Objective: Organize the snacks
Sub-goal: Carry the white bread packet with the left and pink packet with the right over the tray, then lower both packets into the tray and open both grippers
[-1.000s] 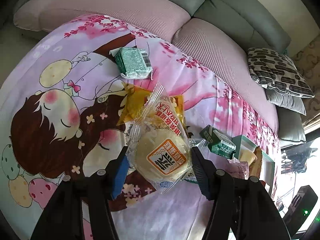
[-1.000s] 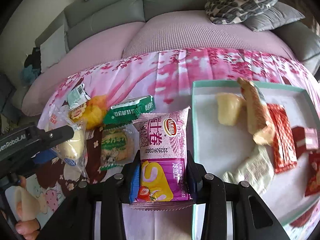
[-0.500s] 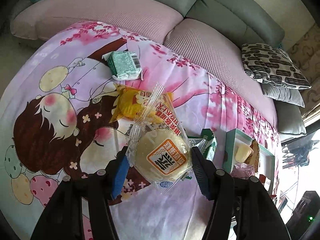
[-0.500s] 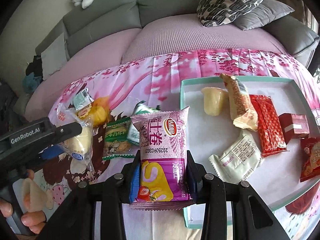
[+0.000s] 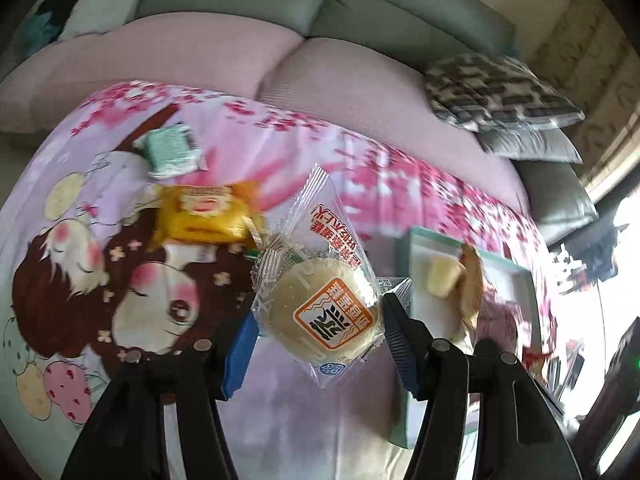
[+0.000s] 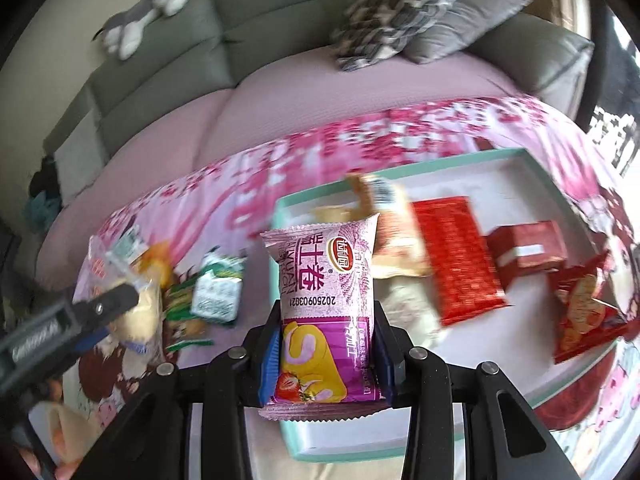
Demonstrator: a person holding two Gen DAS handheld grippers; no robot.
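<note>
My left gripper (image 5: pixel 318 334) is shut on a clear-wrapped round bun (image 5: pixel 324 314), held above the pink cartoon cloth (image 5: pixel 80 248). My right gripper (image 6: pixel 326 356) is shut on a purple strawberry roll packet (image 6: pixel 326 304), held upright over the near left part of the teal-rimmed tray (image 6: pixel 292 440). In the tray lie a red foil bar (image 6: pixel 456 260), a red box (image 6: pixel 528 250), a red snack bag (image 6: pixel 584 312) and pale packets. In the left wrist view the tray (image 5: pixel 404 272) sits right of the bun. The left gripper (image 6: pixel 100 312) with the bun shows at the left of the right wrist view.
On the cloth lie a yellow packet (image 5: pixel 204 216), a mint-green packet (image 5: pixel 172 152) and green-and-white packets (image 6: pixel 216 292). A pink-covered sofa seat (image 5: pixel 200 52) with patterned cushions (image 5: pixel 500 96) runs behind. A plush toy (image 6: pixel 140 16) lies on the sofa back. A person's fingers (image 6: pixel 60 436) show at the lower left.
Both grippers have swung right toward the tray, each keeping its snack. The tray has grown larger in both views, and the purple packet now hangs over its near left part.
</note>
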